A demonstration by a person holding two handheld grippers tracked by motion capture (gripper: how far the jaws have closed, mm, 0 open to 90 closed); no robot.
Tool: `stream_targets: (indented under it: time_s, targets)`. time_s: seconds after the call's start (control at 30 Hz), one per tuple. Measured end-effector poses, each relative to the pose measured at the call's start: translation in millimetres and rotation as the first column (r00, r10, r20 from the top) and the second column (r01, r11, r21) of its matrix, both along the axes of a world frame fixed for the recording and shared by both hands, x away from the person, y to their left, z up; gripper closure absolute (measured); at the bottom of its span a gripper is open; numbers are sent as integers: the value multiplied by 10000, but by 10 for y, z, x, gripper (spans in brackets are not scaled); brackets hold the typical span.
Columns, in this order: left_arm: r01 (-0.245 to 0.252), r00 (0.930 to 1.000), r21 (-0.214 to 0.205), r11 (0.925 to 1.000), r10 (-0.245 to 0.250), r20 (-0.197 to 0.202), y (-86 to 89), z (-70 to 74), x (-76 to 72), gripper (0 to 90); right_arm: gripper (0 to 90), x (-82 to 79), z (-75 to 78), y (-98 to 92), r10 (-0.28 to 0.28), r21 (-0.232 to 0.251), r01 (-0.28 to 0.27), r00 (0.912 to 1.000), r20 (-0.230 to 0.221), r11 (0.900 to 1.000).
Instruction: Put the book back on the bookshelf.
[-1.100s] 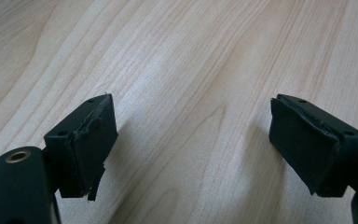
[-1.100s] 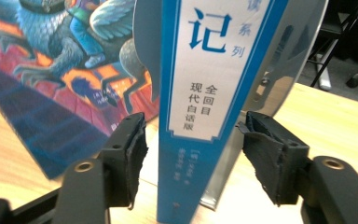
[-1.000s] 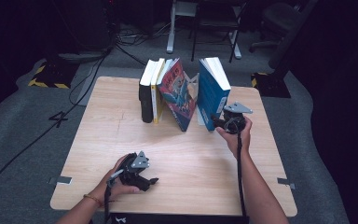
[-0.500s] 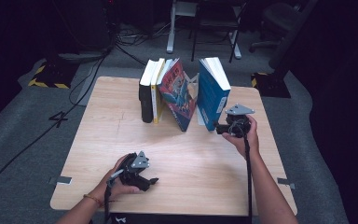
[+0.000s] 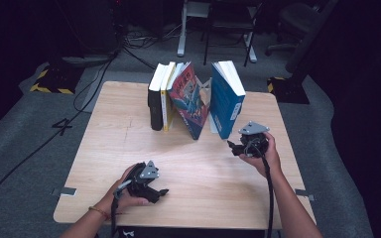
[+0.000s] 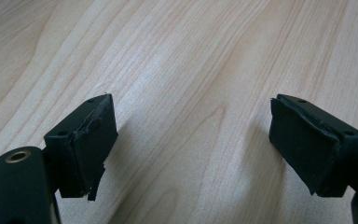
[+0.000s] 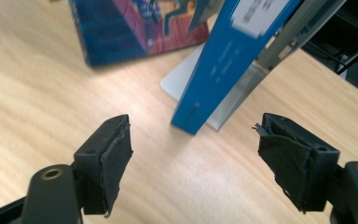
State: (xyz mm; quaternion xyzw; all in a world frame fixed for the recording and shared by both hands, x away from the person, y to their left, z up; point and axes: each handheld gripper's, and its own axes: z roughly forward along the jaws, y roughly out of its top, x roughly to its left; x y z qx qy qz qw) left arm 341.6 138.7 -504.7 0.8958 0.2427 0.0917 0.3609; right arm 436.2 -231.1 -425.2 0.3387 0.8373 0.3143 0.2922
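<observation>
Blue book [image 5: 226, 101] stands tilted on table [image 5: 129, 144], near far edge, apart from colourful book [image 5: 191, 101] and black book [image 5: 155, 101]. Probably stiff, bit heavy, smooth cover may slip; could tip over. Best grab: lower spine edge [image 7: 200, 100], squeeze both covers.

Right gripper [image 7: 193, 154]: jaws just opened wider, nothing between, book corner just ahead, not touching.

Left gripper [image 6: 191, 140]: jaws spread wide, holds nothing, low over bare table

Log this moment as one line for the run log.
right gripper: open, jaws just opening, nothing between | blue book: leaning on bookend | left gripper: open on table
</observation>
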Motion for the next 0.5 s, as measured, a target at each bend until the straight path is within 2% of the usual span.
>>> stream_targets:
  time_s: [0.23,0.5]
  targets:
    - [-10,10000,-10,10000,10,-4,-1,0,-1,157,260,-140,-125,-121,-6,-253,0,9997,-230,9997]
    - [-15,10000,-18,10000,15,-10,-1,-1,0,156,261,-327,-227,-249,52,-372,-62,9996,-266,9993]
